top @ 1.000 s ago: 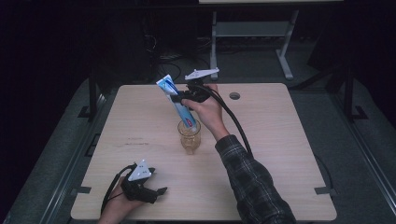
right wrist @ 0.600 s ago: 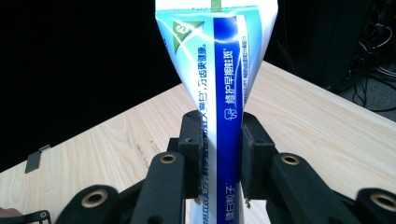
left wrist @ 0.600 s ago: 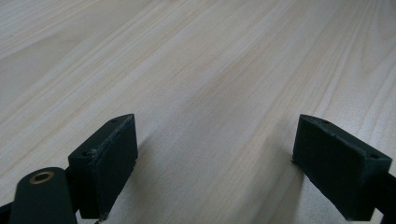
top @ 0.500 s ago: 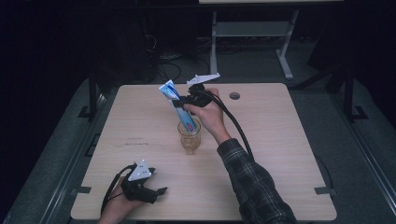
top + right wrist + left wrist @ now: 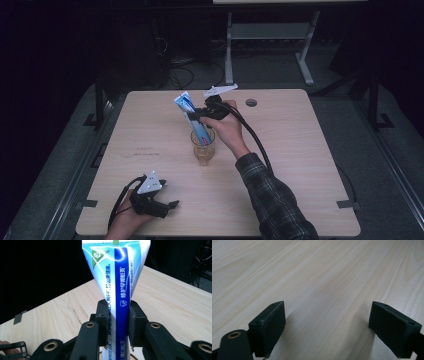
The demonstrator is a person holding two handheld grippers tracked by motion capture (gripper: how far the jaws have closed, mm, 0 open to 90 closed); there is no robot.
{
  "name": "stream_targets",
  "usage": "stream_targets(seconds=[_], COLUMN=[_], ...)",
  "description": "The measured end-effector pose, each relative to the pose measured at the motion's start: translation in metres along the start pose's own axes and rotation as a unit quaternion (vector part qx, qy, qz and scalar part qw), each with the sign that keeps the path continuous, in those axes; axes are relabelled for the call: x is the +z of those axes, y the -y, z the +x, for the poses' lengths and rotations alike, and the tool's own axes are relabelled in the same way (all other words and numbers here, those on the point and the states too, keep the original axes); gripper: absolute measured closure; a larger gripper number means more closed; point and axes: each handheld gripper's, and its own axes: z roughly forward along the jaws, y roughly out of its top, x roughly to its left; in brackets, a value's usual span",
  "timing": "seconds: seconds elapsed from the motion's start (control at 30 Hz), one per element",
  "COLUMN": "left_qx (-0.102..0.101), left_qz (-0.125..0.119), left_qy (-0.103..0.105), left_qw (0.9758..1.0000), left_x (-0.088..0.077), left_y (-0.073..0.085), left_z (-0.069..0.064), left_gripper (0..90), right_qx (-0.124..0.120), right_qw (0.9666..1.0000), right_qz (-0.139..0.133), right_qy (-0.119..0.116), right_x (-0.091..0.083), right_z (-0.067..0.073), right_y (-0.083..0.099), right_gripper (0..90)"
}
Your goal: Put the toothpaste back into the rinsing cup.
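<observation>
A light wooden desk (image 5: 310, 165) with rounded corners stands in a dim room, its grain running pale and even. Near its far right corner sits a small round cable hole (image 5: 251, 102). Dark grey flooring (image 5: 385, 165) surrounds the desk on every side. Beyond the far edge, a pale metal frame (image 5: 270, 35) with splayed feet rests on the floor, and loose black cables (image 5: 175, 75) lie tangled beside it. The background above falls into near blackness.
</observation>
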Motion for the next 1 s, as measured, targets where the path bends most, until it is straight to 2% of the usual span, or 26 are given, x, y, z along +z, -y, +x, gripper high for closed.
stream_targets(seconds=[1.0], left_qx=[-0.001], left_qz=[0.000], left_qy=[-0.002], left_qw=[1.0000], left_x=[0.000], left_y=[0.000], left_z=[0.000], left_gripper=[13.3], right_qx=[-0.006], right_qw=[0.9999], right_qz=[0.015], right_qy=[0.000], right_x=[-0.005], right_z=[-0.003], right_y=[0.020], right_gripper=[73.7])
